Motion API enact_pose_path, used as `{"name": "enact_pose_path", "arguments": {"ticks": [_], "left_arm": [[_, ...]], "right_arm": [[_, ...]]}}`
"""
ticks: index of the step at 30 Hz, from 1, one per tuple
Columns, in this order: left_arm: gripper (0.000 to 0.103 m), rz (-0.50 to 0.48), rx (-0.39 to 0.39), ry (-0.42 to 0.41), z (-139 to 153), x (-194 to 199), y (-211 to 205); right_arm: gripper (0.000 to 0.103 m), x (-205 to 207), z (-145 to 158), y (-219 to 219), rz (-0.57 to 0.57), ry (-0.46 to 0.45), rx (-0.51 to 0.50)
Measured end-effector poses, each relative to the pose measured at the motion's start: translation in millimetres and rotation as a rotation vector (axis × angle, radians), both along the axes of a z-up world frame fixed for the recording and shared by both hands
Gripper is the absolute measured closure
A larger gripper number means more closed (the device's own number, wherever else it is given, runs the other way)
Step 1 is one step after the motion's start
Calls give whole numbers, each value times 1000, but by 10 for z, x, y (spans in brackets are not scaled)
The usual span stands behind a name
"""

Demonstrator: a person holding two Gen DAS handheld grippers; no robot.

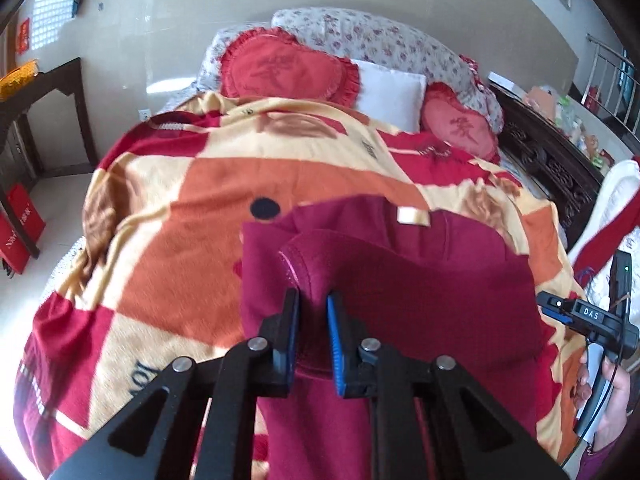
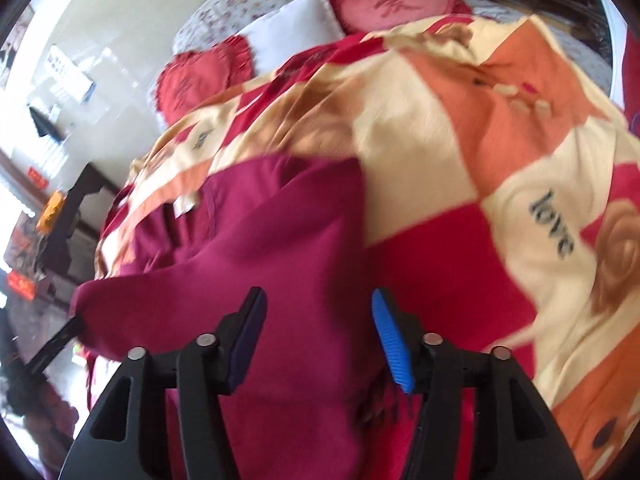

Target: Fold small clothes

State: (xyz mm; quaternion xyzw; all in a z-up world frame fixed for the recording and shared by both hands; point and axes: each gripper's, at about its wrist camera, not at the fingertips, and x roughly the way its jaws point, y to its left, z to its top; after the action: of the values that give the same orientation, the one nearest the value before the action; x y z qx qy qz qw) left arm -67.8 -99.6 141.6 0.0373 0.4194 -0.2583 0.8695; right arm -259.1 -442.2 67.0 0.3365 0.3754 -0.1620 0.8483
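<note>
A dark magenta garment (image 1: 420, 292) lies partly folded on the orange, red and cream blanket (image 1: 168, 216) of a bed. A pale label (image 1: 414, 216) shows near its far edge. My left gripper (image 1: 314, 300) is shut on a raised fold of the garment's hem. The garment also shows in the right wrist view (image 2: 280, 248). My right gripper (image 2: 318, 296) is open just above the garment's right side, holding nothing. It appears from the side at the right edge of the left wrist view (image 1: 560, 308).
Two red heart cushions (image 1: 280, 68) and a white pillow (image 1: 390, 94) lie at the head of the bed. A dark wooden bed frame (image 1: 548, 164) runs along the right. A dark side table (image 1: 44, 96) and red bags (image 1: 20, 228) stand at the left.
</note>
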Motion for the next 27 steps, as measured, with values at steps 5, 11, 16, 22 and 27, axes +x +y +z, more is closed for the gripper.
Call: {"name": "enact_pose_path", "arguments": {"ticks": [5,11,16,22,27], "left_arm": [[89,54,82,79,-371,300,-55],[62,60,102,150,-637,364,-40],[33,58,127,146,-703,354,-60],[31,40,164,98,-645,224,16],[31,41,171,100,-630,177,47]], "right_arm": [[61,344,-159,-200,-23,47,36],[103,558,-238,-227,50,33,20],[103,585,-257,-263,31,77,-61],[76,279,-116,-96,36,43,-24],[94,153,-338,228,145,135,-28]]}}
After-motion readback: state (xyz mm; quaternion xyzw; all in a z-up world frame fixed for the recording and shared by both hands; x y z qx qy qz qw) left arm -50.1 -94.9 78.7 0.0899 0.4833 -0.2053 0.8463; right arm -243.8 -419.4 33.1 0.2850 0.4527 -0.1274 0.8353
